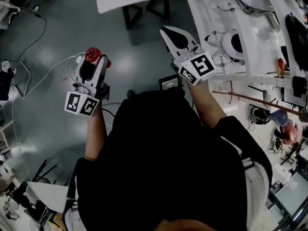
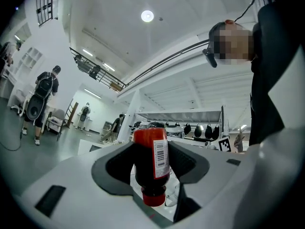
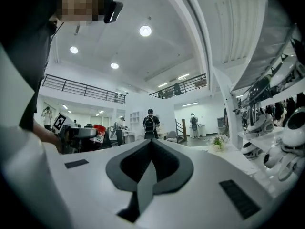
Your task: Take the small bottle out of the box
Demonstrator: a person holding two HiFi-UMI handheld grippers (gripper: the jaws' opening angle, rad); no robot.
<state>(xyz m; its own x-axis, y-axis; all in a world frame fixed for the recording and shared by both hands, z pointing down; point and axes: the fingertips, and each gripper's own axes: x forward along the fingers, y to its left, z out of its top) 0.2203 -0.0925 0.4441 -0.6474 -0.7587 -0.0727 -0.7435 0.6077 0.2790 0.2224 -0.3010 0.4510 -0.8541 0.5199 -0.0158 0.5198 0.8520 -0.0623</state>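
The left gripper (image 1: 94, 57) clamps the small dark bottle with red cap and barcode label (image 2: 151, 163) aloft, with no box in view. The right gripper (image 3: 151, 151) is closed and empty. A steady squeeze should prevent slipping.

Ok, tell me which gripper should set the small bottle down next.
Left. The left gripper has its jaws clamped on the small red bottle with a white barcode label; the right gripper has its jaws shut with nothing between them.

Glossy plastic small bottle (image 2: 144, 149), paper label (image 2: 161, 157), shiny smooth floor (image 1: 139, 57).
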